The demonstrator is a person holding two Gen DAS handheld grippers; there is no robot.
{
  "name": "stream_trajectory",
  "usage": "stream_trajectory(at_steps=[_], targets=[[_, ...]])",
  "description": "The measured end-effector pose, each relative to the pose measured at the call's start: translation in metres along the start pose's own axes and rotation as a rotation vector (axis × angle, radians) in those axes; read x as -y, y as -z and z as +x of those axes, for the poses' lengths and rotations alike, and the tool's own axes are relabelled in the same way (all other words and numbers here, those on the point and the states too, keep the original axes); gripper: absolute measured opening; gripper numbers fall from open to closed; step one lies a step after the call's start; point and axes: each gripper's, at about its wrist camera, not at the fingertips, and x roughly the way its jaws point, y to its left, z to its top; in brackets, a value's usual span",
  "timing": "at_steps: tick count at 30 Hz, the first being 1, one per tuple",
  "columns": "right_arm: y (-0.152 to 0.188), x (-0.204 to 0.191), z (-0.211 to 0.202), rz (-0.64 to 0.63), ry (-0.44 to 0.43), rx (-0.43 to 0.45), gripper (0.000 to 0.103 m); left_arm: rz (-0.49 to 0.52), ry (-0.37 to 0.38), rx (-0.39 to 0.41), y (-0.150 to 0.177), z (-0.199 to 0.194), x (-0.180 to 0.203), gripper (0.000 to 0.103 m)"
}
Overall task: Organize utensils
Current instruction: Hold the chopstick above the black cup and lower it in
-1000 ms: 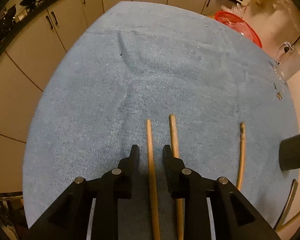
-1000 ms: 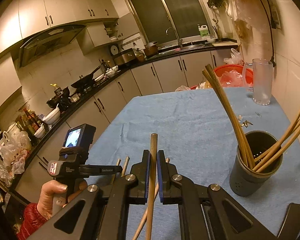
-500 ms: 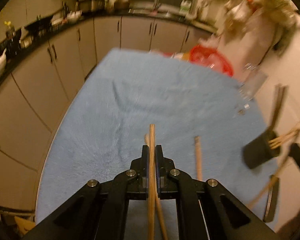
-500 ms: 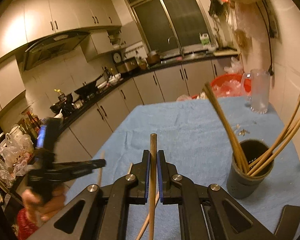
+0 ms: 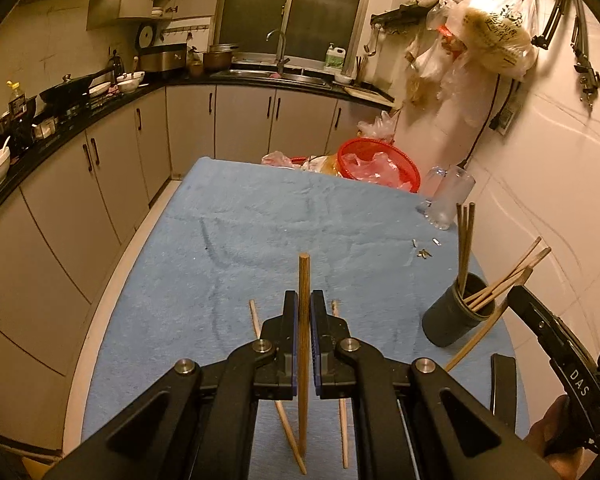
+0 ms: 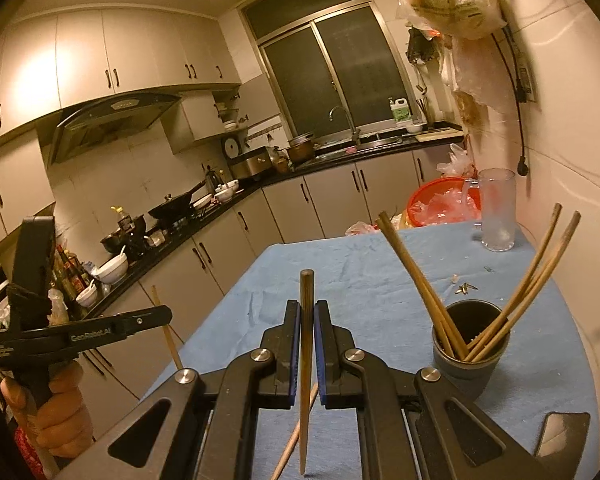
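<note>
Blue cloth covers the whole surface, and on it, by the right edge, stands the dark holder, the place where the utensils belong. What has just changed is on the left side: a second ago the left gripper sat low with its jaws apart around a chopstick lying flat; now those jaws are clamped fully on that chopstick, which stands upright between the pads, and the view looks out over the kitchen rather than down at the cloth. That means the pickup is done and, judging by the scene, only the carry to the holder is left for this piece. The right gripper has its jaws pressed tight on a second chopstick, just as it did a second ago, with the holder near and to its right. Counted: two grippers, each holding one chopstick; one holder with what look like six sticks already in it, three leaning left and three right; two loose chopsticks on the cloth under the left gripper; one glass mug and one red basket at the far end.
</note>
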Motion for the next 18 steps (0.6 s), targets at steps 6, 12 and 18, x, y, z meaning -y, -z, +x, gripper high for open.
stream_trajectory(at_steps=[6, 12, 18], targets=[[-0.005, 0.004, -0.007, 0.021, 0.008, 0.016, 0.007, -0.004, 0.016, -0.003, -0.002, 0.000, 0.002, 0.006], [-0.007, 0.011, -0.011, 0.040, 0.019, 0.025, 0.007, 0.001, 0.020, -0.006, -0.002, 0.001, 0.005, 0.006], [-0.008, 0.015, -0.014, 0.050, 0.022, 0.028, 0.007, 0.017, 0.025, -0.002, -0.002, -0.001, 0.011, 0.006]])
